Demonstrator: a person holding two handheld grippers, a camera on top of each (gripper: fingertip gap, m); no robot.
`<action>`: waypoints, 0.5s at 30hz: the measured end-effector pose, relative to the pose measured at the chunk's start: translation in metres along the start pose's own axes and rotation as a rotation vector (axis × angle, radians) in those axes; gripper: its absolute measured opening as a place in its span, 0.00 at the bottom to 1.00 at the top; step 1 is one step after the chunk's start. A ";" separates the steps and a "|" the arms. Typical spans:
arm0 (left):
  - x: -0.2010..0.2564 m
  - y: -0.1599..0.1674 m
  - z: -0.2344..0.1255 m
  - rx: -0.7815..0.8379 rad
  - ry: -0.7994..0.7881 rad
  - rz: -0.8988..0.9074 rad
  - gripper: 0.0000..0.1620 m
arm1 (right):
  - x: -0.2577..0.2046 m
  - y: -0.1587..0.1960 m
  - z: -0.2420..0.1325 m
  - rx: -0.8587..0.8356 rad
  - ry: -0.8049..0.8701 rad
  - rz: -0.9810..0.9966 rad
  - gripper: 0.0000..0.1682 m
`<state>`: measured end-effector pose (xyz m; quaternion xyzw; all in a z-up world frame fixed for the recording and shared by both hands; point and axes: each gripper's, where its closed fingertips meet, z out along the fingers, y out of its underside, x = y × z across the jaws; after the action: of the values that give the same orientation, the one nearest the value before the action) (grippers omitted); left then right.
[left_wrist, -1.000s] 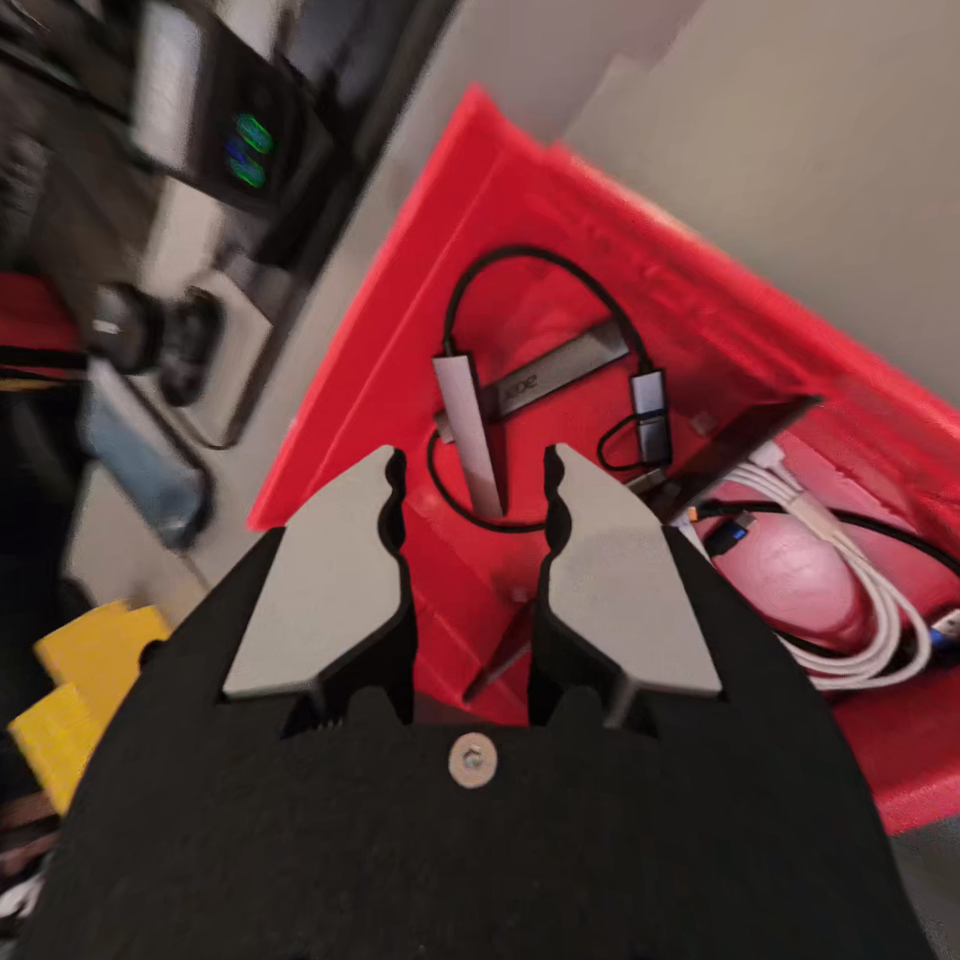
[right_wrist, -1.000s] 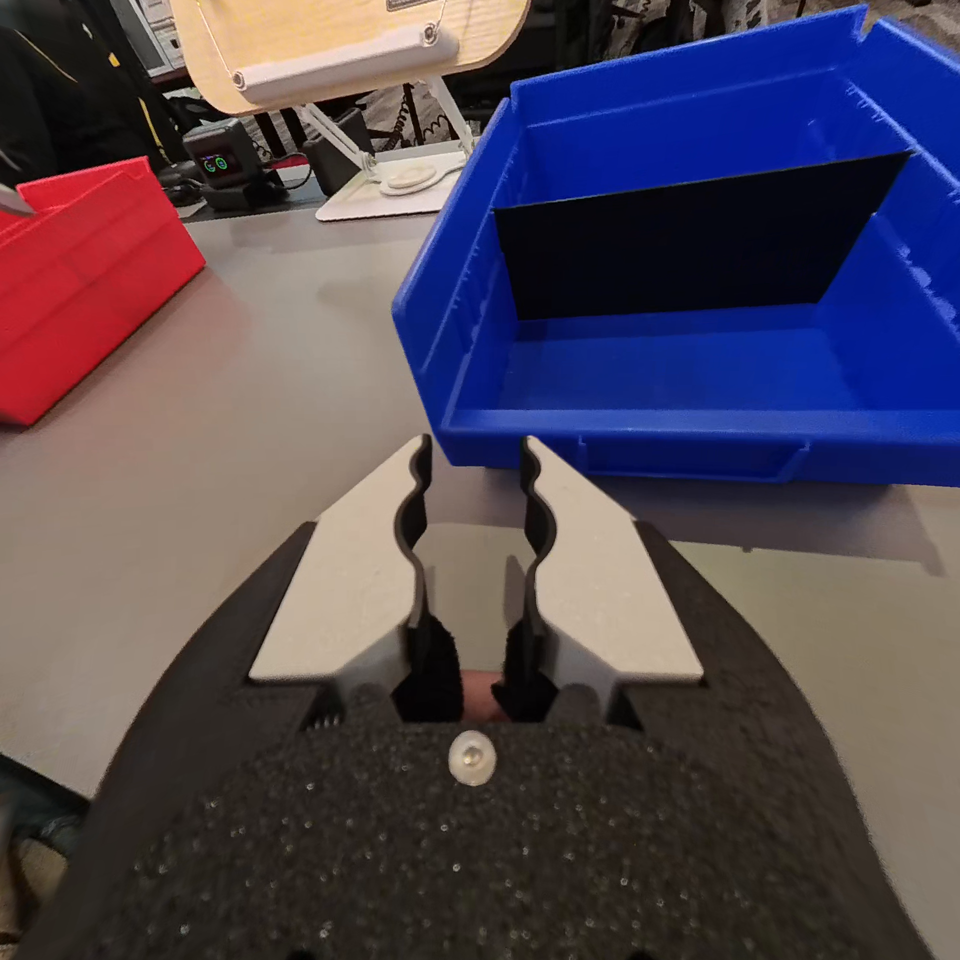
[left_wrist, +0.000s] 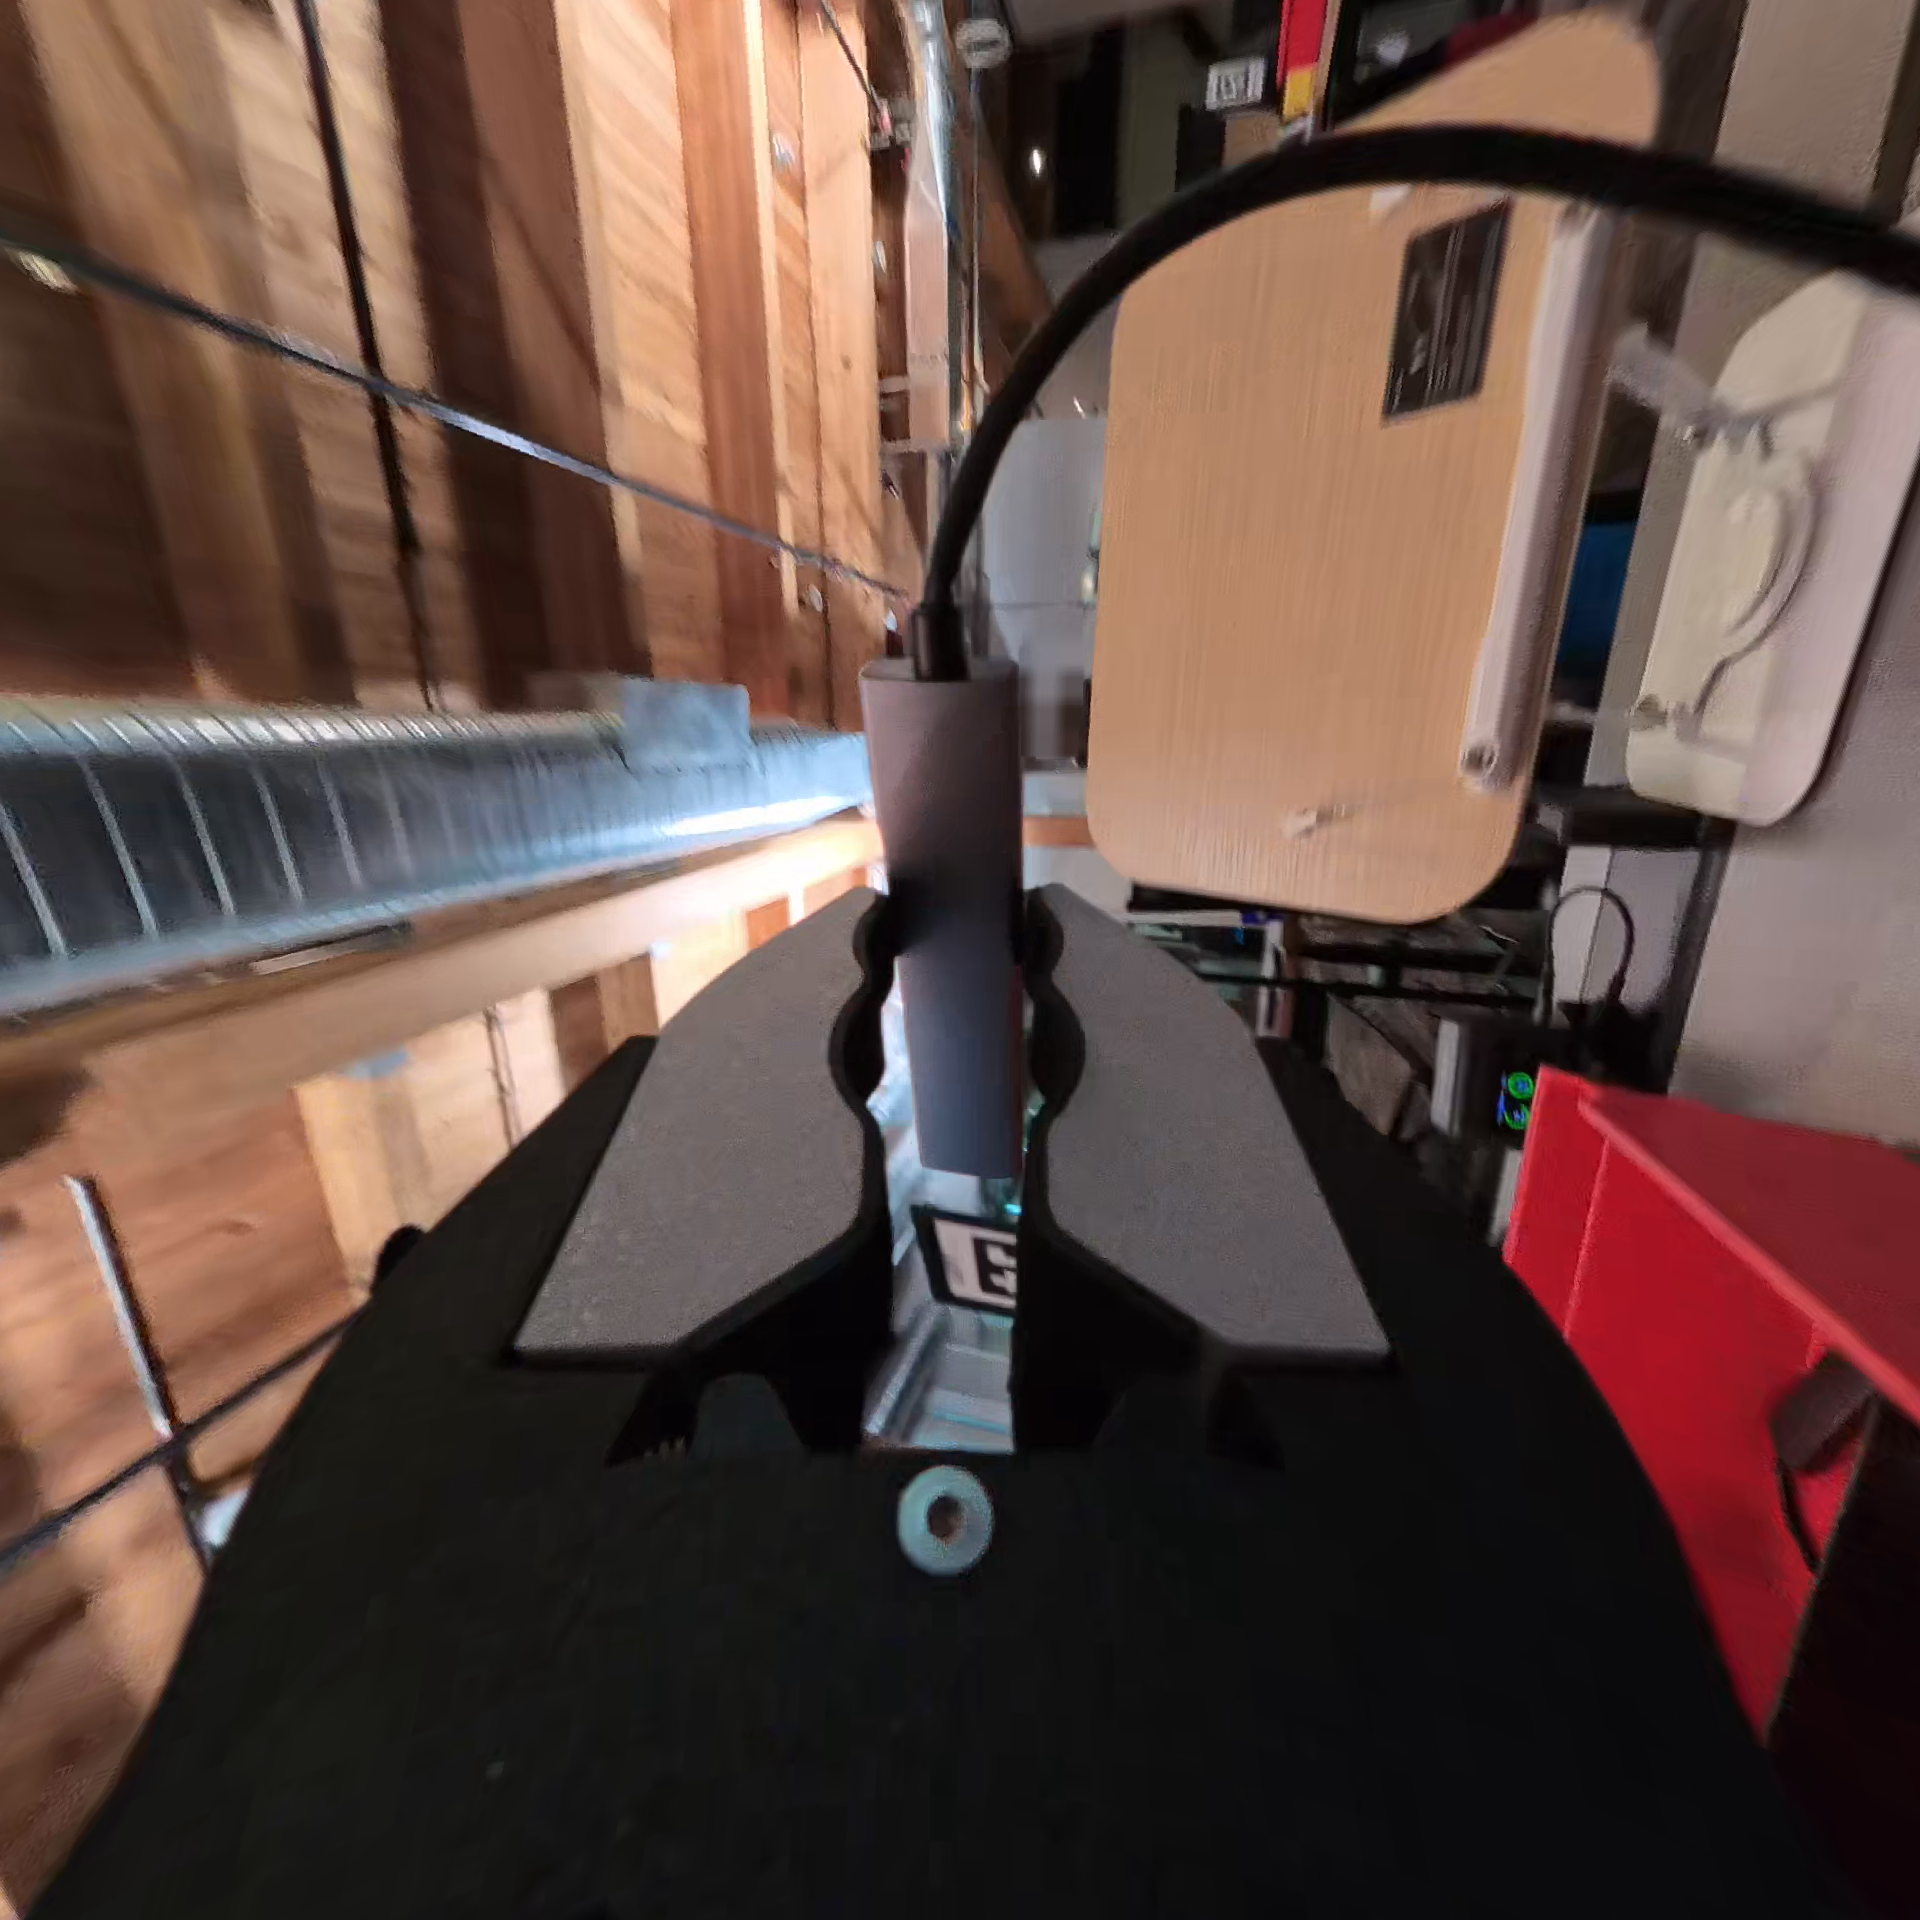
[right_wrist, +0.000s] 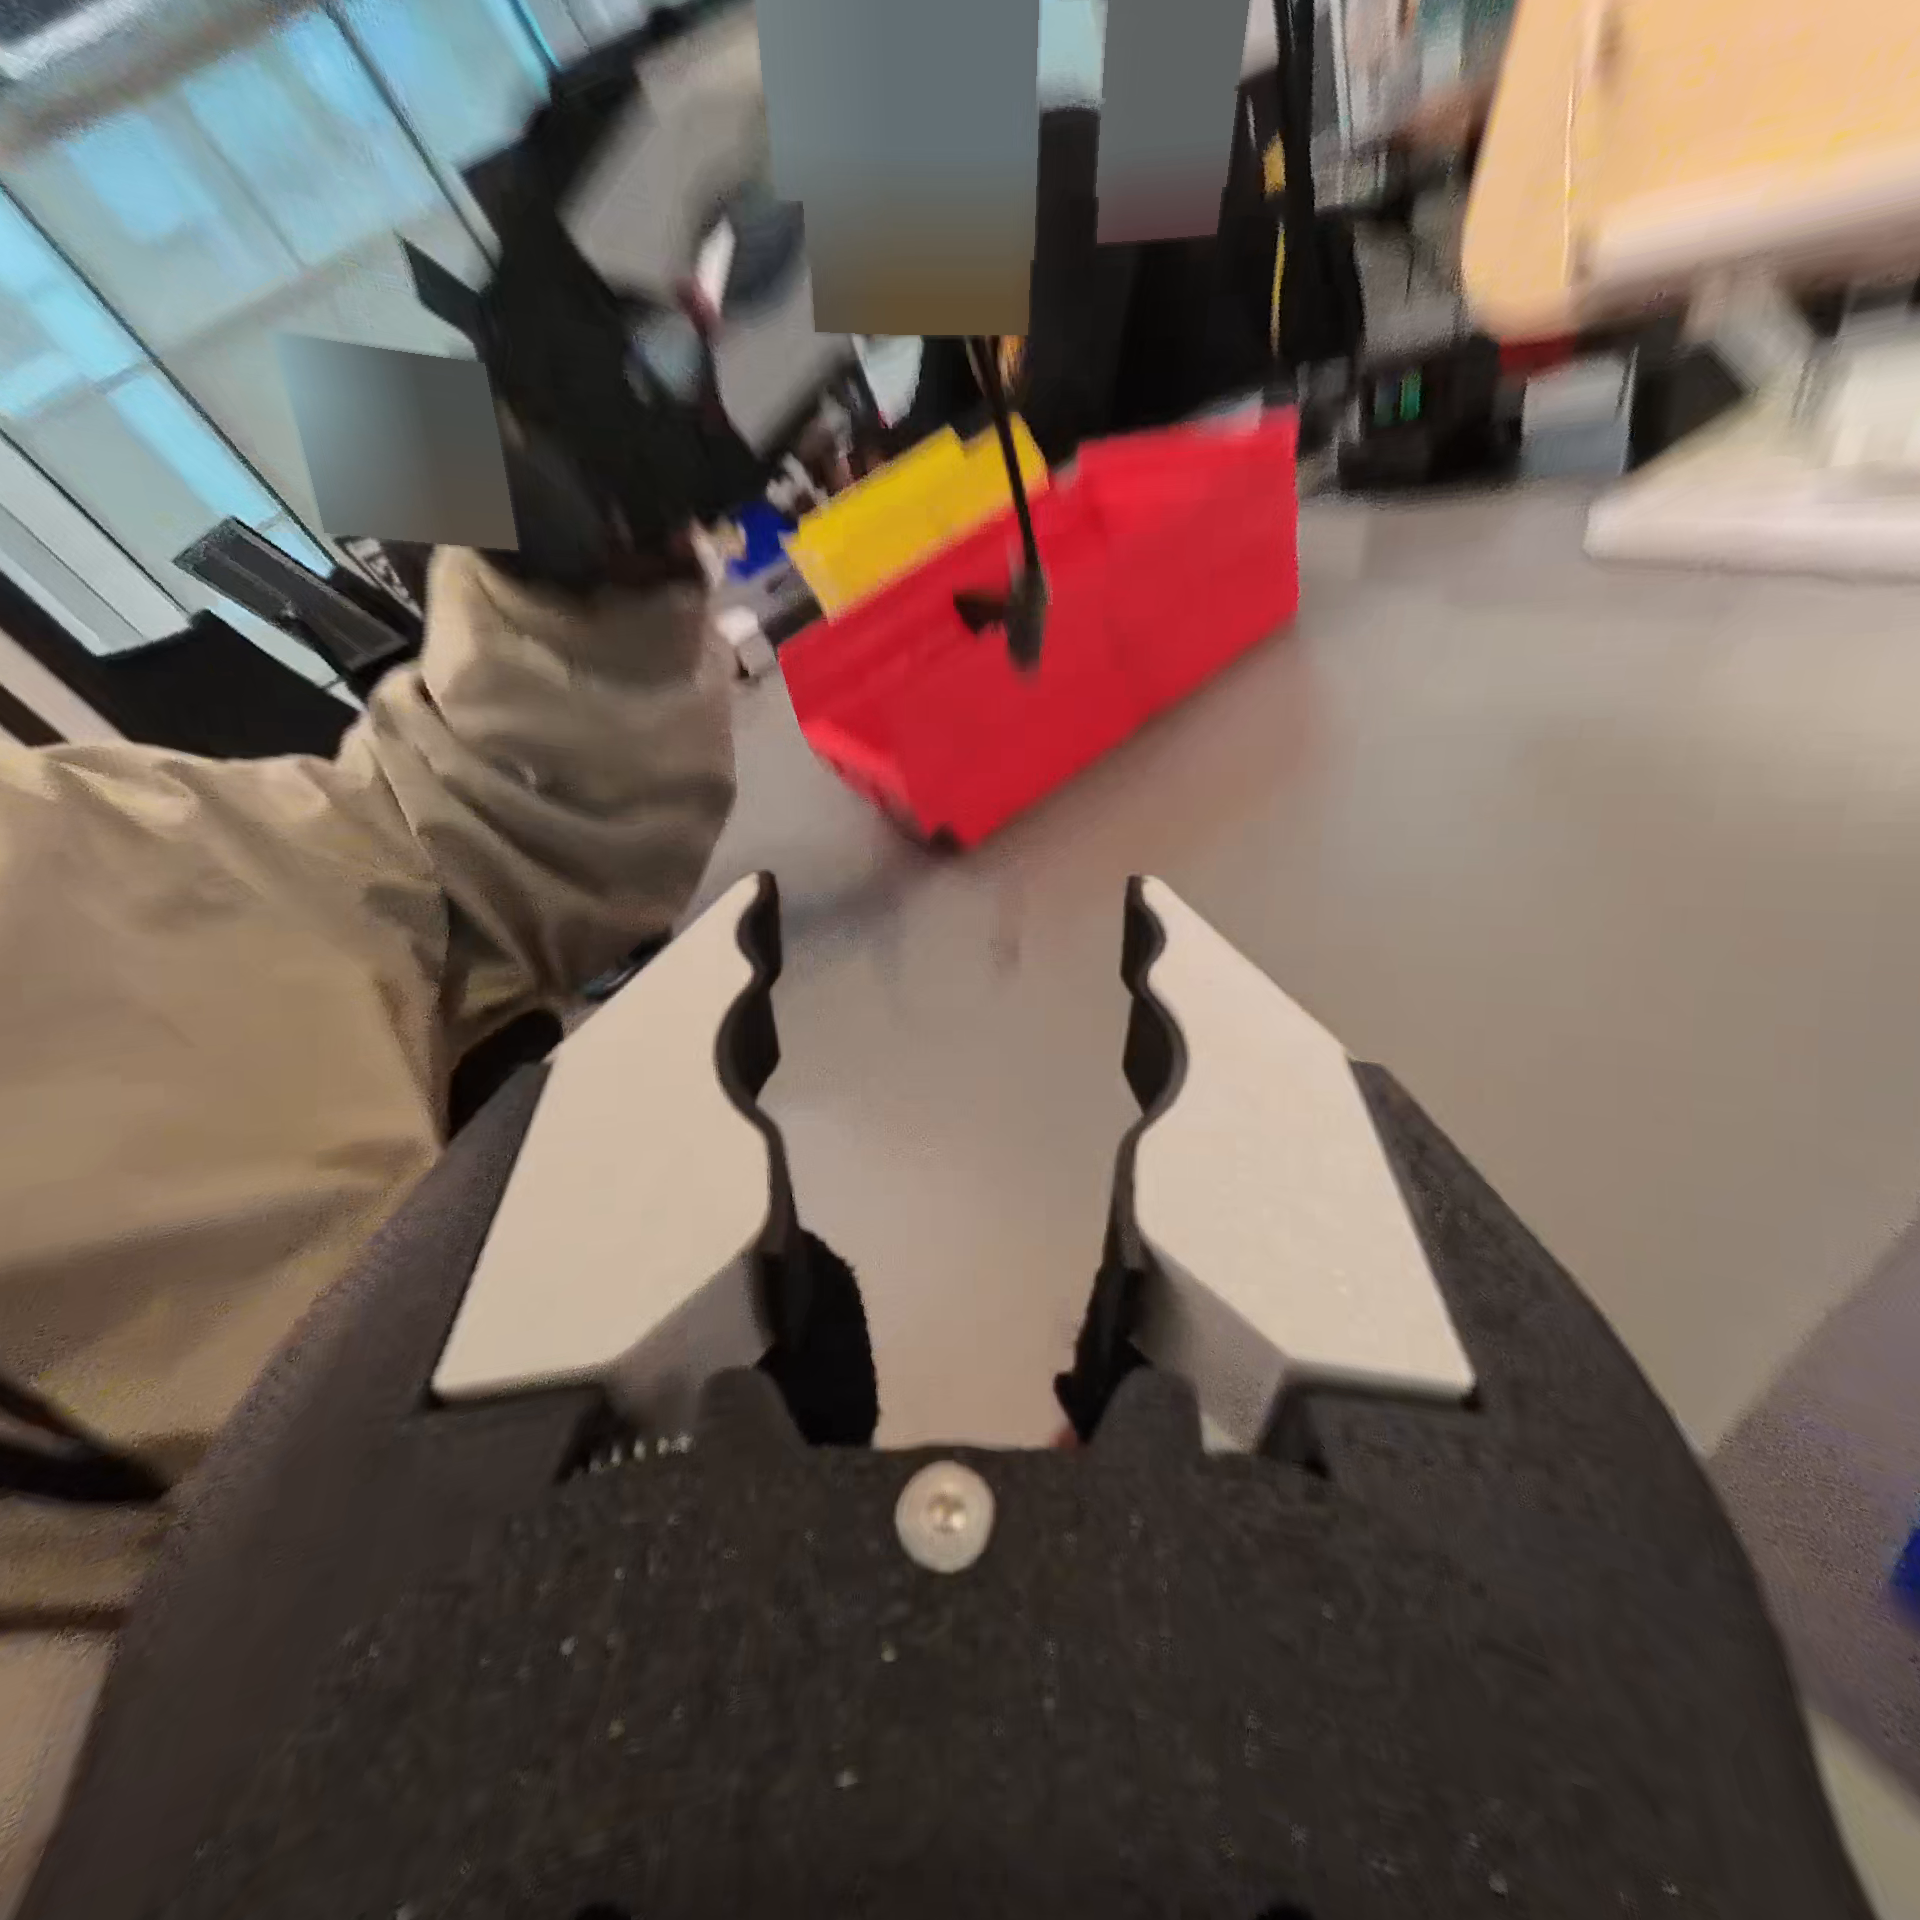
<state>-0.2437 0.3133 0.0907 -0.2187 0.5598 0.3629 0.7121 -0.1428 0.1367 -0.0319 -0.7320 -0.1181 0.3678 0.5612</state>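
My left gripper (left_wrist: 951, 914) is shut on a slim grey hub stick (left_wrist: 940, 790), held up in the air and pointing forward between the jaws. Its black cable (left_wrist: 1039, 343) arches up and off to the right. The red bin (left_wrist: 1662, 1299) lies at the lower right of that tilted view. My right gripper (right_wrist: 951, 894) is open and empty above the grey table (right_wrist: 1455, 831), facing the red bin (right_wrist: 1143, 623). A black cable (right_wrist: 1013, 499) with a plug end hangs in front of that bin. The picture is blurred.
A person's beige sleeve (right_wrist: 260, 935) fills the left of the right wrist view. A yellow bin (right_wrist: 894, 509) stands behind the red one. A pale wooden board (left_wrist: 1299, 520) on a white stand is at the back right. A blue edge (right_wrist: 1907, 1558) shows at the far right.
My left gripper has shut on the grey hub stick in the red bin and lifted it out, tilting upward. My right gripper has opened wider and swung from the blue bin toward the red bin.
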 end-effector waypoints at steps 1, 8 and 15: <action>0.005 -0.018 -0.003 0.024 -0.013 0.023 0.14 | -0.002 -0.019 0.003 0.039 0.019 -0.062 0.38; 0.049 -0.107 -0.019 0.169 -0.014 0.075 0.14 | 0.005 -0.073 0.043 0.090 0.206 -0.421 0.31; 0.055 -0.142 -0.039 0.236 -0.006 0.031 0.14 | 0.008 -0.055 0.063 0.094 0.234 -0.573 0.08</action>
<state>-0.1539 0.2092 0.0138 -0.1235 0.5998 0.3059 0.7290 -0.1665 0.2066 0.0084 -0.6795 -0.2373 0.1128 0.6850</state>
